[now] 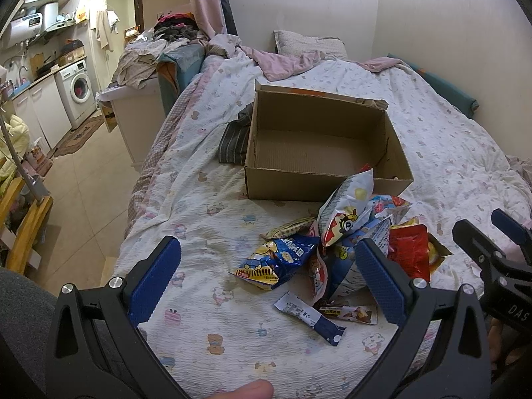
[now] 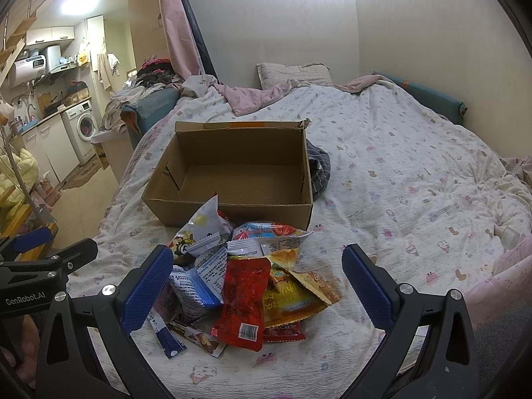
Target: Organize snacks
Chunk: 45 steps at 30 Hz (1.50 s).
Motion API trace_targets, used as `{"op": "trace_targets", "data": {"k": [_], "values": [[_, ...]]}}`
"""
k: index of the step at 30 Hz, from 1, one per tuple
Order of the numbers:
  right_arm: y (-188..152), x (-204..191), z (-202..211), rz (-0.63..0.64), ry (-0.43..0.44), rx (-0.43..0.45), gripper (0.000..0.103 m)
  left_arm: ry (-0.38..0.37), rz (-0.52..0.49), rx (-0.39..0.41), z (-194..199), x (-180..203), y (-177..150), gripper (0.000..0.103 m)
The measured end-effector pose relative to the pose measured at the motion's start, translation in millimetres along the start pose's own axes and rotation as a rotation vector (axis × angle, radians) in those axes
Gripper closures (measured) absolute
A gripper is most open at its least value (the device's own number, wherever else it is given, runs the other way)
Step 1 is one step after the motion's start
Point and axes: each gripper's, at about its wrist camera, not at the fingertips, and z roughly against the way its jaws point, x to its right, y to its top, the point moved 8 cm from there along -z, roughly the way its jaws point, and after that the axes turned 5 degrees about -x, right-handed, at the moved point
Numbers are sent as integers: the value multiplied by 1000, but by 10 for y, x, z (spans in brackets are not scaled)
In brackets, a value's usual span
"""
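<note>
— Location?
— I'm in a small one-room home. In front of me, a bed point(image 2: 399, 173) with a cartoon-print quilt and a pillow point(image 2: 292, 71) against the wall.
— Other evidence?
— Same room holds a kitchenette: washing machine point(image 1: 78, 88) under a counter, water heater point(image 2: 28, 68) on the wall, clothes heap point(image 1: 173, 28).

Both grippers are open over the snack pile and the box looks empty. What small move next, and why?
Probably lower the right gripper onto the red pouch and close on it. It lies on top of the pile, nearly between the open fingers, and nothing covers it. The cardboard box just behind stands open with a bare floor, so a short carry forward would drop it in.
</note>
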Motion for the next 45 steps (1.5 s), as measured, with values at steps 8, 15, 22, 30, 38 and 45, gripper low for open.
{"op": "trace_targets", "data": {"k": [8,15,22,30,38,45], "values": [[-2,0,-5,1,1,1,0,-1,-1,2,0,-4,1,0],[0,-4,-8,1,2,2,0,0,-2,1,0,-4,-2,0],[2,-6,-7,1,1,0,0,0,-4,0,-1,1,-2,0],[3,-4,-6,1,1,1,0,2,-4,-1,0,2,-3,0],[2,-5,-7,1,1,2,0,1,-5,0,-2,-8,-4,0],[2,-7,-6,1,1,3,0,2,-7,-1,-5,-7,-5,0]]}}
